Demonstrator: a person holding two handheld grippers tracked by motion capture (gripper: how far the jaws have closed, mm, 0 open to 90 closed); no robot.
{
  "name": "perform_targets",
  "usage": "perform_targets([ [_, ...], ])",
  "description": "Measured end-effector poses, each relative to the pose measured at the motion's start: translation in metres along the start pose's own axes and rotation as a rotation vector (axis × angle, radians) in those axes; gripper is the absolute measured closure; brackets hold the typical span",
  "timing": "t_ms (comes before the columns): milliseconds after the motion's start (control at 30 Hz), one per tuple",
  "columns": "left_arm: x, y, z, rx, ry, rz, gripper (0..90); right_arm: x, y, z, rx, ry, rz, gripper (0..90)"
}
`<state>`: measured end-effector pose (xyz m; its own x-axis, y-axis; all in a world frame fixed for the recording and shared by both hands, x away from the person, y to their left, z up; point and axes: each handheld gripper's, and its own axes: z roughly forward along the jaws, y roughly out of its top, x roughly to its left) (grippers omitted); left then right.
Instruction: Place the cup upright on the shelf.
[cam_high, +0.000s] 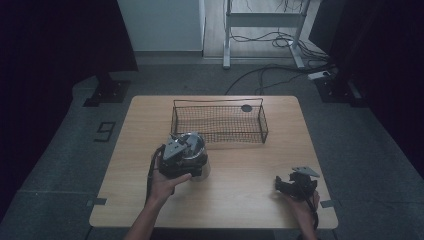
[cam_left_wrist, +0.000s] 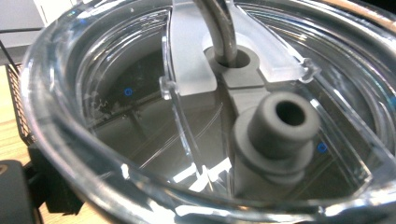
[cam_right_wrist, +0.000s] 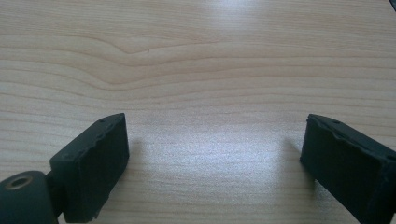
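The high view is dim and bluish, with the wooden table (cam_high: 240, 165) the brightest area and everything around it falling into near black at both sides. Beyond the table, the pale wall (cam_high: 160, 25) catches some light. In the left gripper view, white glare streaks the rim of a clear lid (cam_left_wrist: 140, 182), and the nearest edge is soft and curved by distortion. In the right gripper view, light pools on the table between the black jaws, each casting a soft shadow inward.
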<state>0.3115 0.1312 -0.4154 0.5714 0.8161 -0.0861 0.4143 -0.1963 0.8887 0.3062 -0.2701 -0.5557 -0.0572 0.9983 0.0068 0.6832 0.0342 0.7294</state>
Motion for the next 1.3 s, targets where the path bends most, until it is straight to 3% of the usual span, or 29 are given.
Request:
perform_targets([
  [1300,0.029,0.033,0.0,-0.01,0.068,-0.012,3.7,0.0,0.0,0.0,-0.003,-0.003,0.003,8.4],
])
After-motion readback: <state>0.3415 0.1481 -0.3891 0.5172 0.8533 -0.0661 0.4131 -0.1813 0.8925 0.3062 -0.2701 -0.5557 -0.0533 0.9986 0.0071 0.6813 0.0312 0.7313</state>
